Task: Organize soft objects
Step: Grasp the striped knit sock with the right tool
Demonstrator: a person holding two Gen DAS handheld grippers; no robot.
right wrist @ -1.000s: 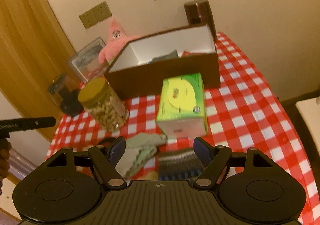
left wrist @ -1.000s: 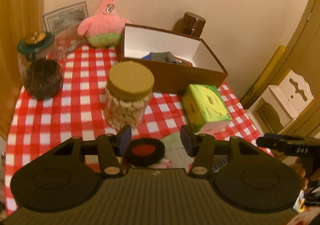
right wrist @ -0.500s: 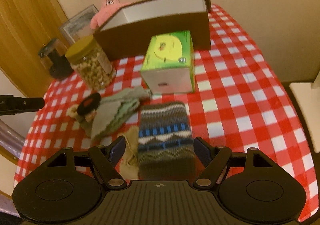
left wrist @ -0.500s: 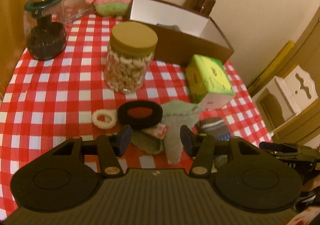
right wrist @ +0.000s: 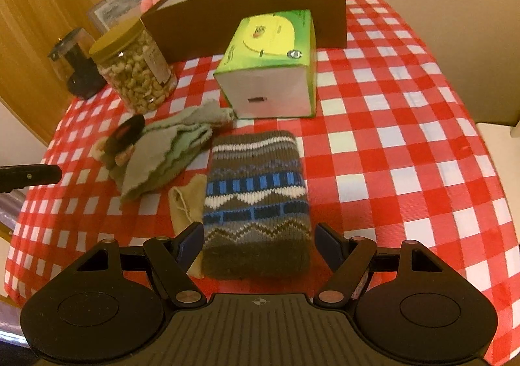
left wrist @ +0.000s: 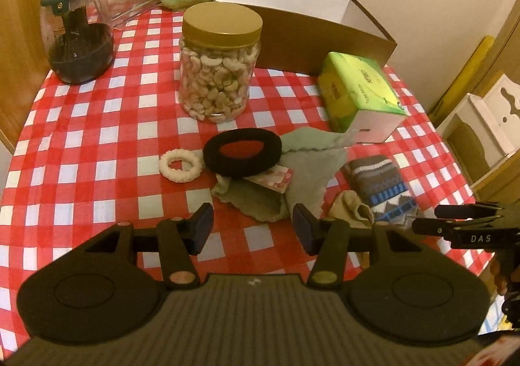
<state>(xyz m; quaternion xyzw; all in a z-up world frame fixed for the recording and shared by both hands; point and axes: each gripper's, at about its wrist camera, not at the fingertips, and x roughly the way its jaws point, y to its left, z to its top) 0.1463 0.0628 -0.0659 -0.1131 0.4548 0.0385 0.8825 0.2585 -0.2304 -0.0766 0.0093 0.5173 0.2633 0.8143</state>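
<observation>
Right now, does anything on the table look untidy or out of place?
Yes. The green cloth lies crumpled, with the black ring on its edge and a small pink packet resting on it. The tissue box sits askew. Nothing looks spilled or damaged.
</observation>
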